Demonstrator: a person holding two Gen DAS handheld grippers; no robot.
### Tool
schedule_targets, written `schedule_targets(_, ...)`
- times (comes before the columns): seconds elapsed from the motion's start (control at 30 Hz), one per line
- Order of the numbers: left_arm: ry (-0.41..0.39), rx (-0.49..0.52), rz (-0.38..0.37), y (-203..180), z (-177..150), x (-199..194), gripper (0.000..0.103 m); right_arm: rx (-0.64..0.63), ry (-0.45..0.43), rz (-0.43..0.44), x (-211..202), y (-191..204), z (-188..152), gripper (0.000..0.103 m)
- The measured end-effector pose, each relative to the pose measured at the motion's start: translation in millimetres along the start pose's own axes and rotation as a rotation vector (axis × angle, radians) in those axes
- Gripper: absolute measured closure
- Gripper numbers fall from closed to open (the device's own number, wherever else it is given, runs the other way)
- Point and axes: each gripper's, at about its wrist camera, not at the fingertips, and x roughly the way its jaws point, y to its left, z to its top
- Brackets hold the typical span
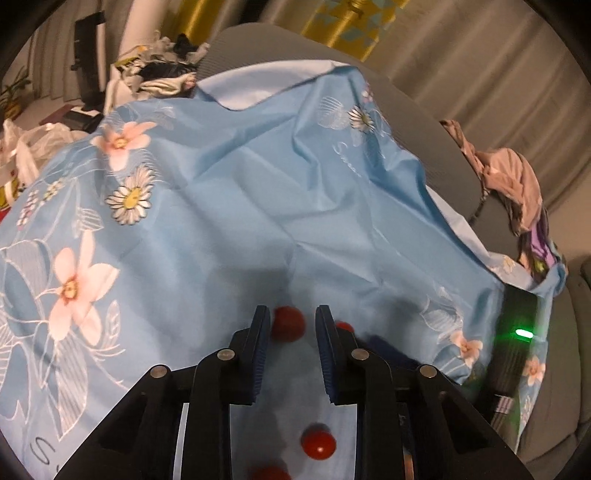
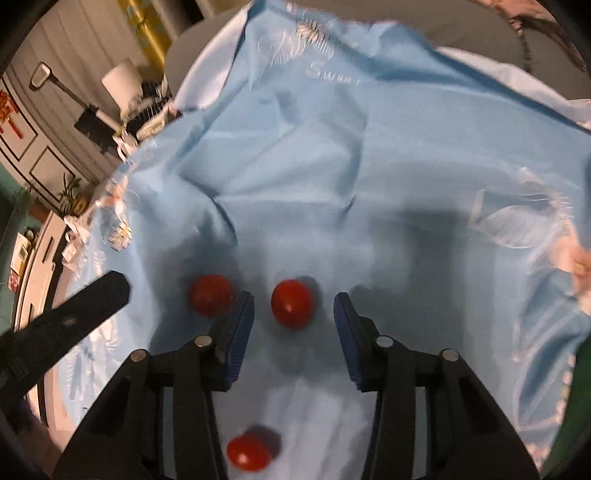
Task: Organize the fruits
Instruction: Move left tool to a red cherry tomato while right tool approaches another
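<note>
Over the cloth-covered surface, right gripper [image 2: 294, 301] tilted downward, jaws spread, a small round red tomato [image 2: 291, 303] lying loose between its tips. Second tomato [image 2: 211, 294] just outside its left finger. Left gripper [image 1: 291, 315] likewise released, angled low; another red tomato [image 1: 287, 324] between its tips on the blue floral cloth [image 1: 229, 206].

Grey curtains [image 1: 461, 48] behind, yellow patterned panel [image 1: 343, 22] between them, grey round table edge [image 1: 258, 40], heaped clothes [image 1: 513, 184] at its right rim, white panelled wall [image 2: 40, 147], potted plant [image 2: 72, 195], white lampshade [image 2: 120, 83], warm dim light
</note>
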Motion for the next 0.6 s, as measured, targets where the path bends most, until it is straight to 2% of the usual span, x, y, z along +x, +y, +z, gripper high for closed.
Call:
schedule_targets(0.03,0.005,0.008,-0.004,-2.1,-0.6,2.0,0.078,-0.010,0.013,-0.007,6.0,0.0,-0.4,0.078)
schedule_targets(0.13,0.038,0.023,-0.022,-8.1,-1.1,12.4,0.078,-0.001,-0.004,-0.025,-1.9,-7.0,0.9,0.078)
schedule_targets(0.23,0.077,0.034,-0.036,-15.7,-3.0,26.1,0.078,0.060,-0.025,0.019,-19.3,-25.4,1.5,0.078)
schedule_targets(0.37,0.103,0.049,0.044,-20.4,-6.3,41.4,0.078,0.124,-0.071,0.034,-46.4,-45.8,-2.6,0.077)
schedule_targets(0.5,0.138,0.032,0.050,-18.2,-7.5,52.2,0.078,0.141,-0.111,0.054,-68.2,-51.3,-9.6,0.077)
schedule_targets(0.6,0.108,0.033,0.066,-20.4,-5.6,52.9,0.078,0.156,-0.123,0.068,-73.3,-53.1,-13.6,0.077)
